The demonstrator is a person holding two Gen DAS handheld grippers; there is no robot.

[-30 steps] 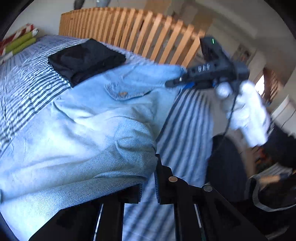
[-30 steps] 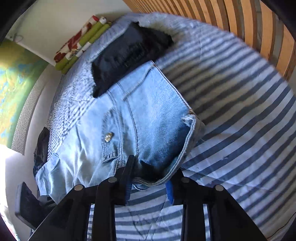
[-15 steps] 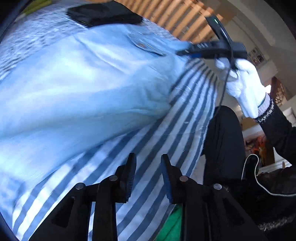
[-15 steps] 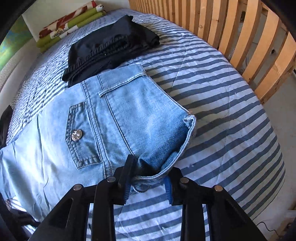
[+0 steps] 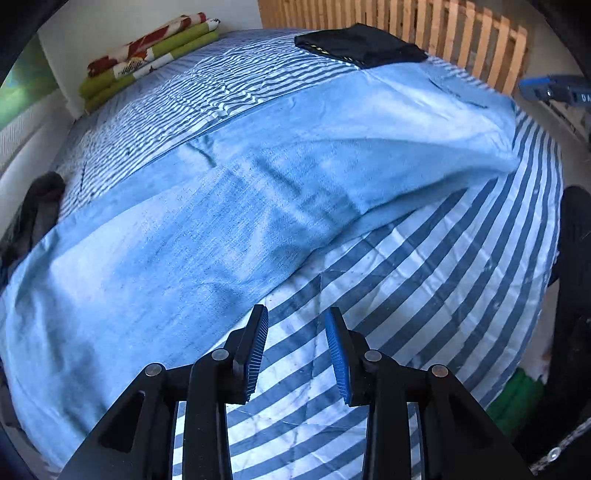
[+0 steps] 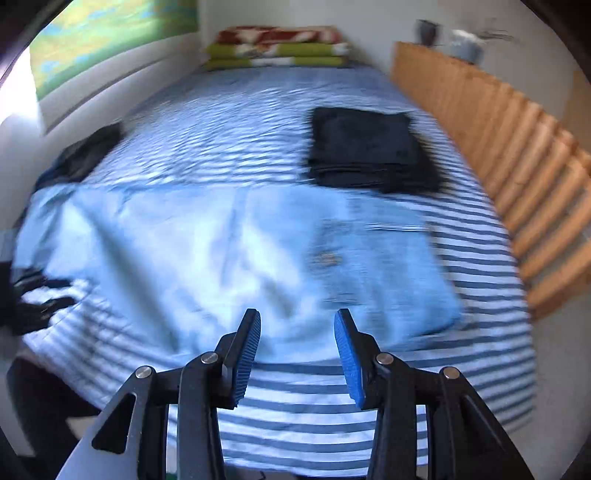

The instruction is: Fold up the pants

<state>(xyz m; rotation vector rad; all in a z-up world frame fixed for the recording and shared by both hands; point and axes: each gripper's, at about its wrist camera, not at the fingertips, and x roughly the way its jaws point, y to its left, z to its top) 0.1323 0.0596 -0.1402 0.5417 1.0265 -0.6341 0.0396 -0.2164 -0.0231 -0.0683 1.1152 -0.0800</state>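
Bedroom scene: a bed with a blue-and-white striped cover (image 5: 424, 280), and the light blue jeans (image 5: 207, 221) are spread lengthwise across it, lying mostly flat. The denim looks faded and soft, with some wrinkles along the legs and one edge bunched up a little near the waist end. A back pocket with a metal button (image 6: 327, 258) faces up, though that view is pretty blurry.

Left gripper (image 5: 297, 354) hangs over bare striped cover just beside the edge of the jeans, jaws spreading apart with nothing between them. Right gripper (image 6: 297, 354) is over the near edge of the jeans, also opening, and nothing is pinched in it either.

What differs between views: the left wrist camera catches a bit of the other gripper's blue-tipped body at the far right edge, plus something green (image 5: 517, 398) down by the bed. The right wrist camera shows the folded black garment (image 6: 369, 147) square-on, the wooden slatted rail (image 6: 517, 158), the striped pillows (image 6: 277, 46) at the far end and a green wall picture (image 6: 110, 29).
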